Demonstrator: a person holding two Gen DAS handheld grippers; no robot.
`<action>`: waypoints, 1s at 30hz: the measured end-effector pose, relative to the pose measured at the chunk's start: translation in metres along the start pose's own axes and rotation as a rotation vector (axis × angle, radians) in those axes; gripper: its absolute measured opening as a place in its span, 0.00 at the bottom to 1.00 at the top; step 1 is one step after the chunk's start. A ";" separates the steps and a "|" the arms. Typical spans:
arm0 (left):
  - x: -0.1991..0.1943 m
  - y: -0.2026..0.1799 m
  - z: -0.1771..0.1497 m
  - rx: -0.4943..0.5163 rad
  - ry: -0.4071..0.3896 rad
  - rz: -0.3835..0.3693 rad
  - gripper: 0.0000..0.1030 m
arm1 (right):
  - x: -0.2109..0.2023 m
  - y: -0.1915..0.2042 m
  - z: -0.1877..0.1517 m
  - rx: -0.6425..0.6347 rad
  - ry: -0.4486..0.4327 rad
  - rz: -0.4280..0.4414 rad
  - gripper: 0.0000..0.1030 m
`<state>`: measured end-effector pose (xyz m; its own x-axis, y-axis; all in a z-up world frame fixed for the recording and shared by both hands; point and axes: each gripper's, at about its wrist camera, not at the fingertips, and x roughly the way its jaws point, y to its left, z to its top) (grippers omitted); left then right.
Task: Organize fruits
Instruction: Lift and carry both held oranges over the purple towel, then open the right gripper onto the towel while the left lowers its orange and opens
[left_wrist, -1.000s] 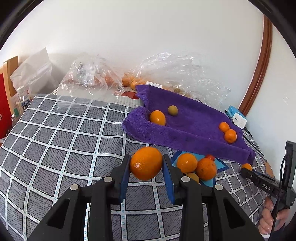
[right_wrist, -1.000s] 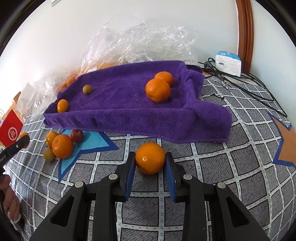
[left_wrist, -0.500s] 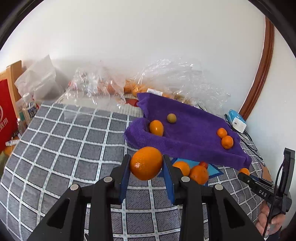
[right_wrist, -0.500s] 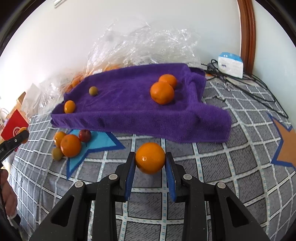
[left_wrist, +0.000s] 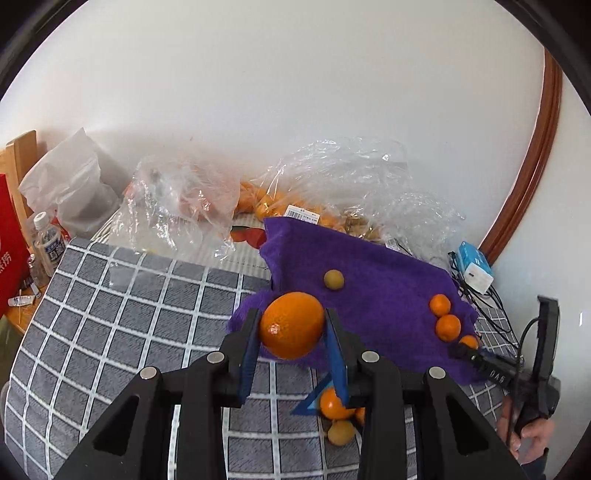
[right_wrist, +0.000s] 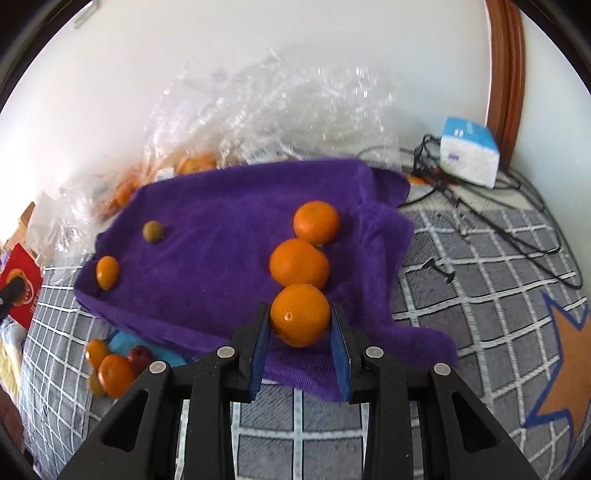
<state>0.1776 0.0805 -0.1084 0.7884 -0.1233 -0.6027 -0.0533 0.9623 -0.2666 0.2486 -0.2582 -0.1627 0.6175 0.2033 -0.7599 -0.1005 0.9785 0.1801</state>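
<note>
White wall backs a surface spread with a grey checked cover (left_wrist: 122, 314), and on it lies a purple towel (left_wrist: 376, 295) with crumpled clear plastic bags (left_wrist: 332, 184) of fruit behind it. From the left wrist view, the left hand-held gripper (left_wrist: 291, 332) is clamped on a large orange (left_wrist: 291, 329), its blue pads pressing both sides, held in the air over the towel's near edge. On the towel sit a small greenish fruit (left_wrist: 334, 280) and two small oranges (left_wrist: 445, 319) close together near its right side. Below the towel, partly hidden by the gripper, a few loose fruits (left_wrist: 334, 406) lie on the cover. At the far right, a person's hand (left_wrist: 526, 443) holds the right hand-held gripper (left_wrist: 467, 345), closed on an orange at the towel's edge.

From the right wrist view, the right hand-held gripper (right_wrist: 300, 321) grips its orange (right_wrist: 300, 314) between both pads, above the towel (right_wrist: 221, 258) and just in front of the two oranges (right_wrist: 299, 263) lying there. A small orange (right_wrist: 107, 272) and the greenish fruit (right_wrist: 153, 231) rest toward the towel's left. Loose fruits (right_wrist: 110, 369) cluster on the cover at lower left. A white and blue box (right_wrist: 469, 157) with cables sits at upper right.
</note>
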 end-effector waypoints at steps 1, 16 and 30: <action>0.007 -0.002 0.004 -0.001 0.006 0.001 0.31 | 0.006 0.001 0.000 -0.006 0.014 -0.008 0.31; 0.098 -0.036 0.030 0.018 0.121 0.047 0.31 | 0.022 0.005 0.006 -0.062 0.056 -0.012 0.31; 0.162 -0.048 0.029 0.076 0.193 0.160 0.31 | 0.005 -0.006 0.003 -0.059 -0.051 0.082 0.49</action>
<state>0.3256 0.0218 -0.1711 0.6416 -0.0048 -0.7670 -0.1164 0.9878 -0.1035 0.2543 -0.2628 -0.1656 0.6439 0.2823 -0.7111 -0.1972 0.9593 0.2022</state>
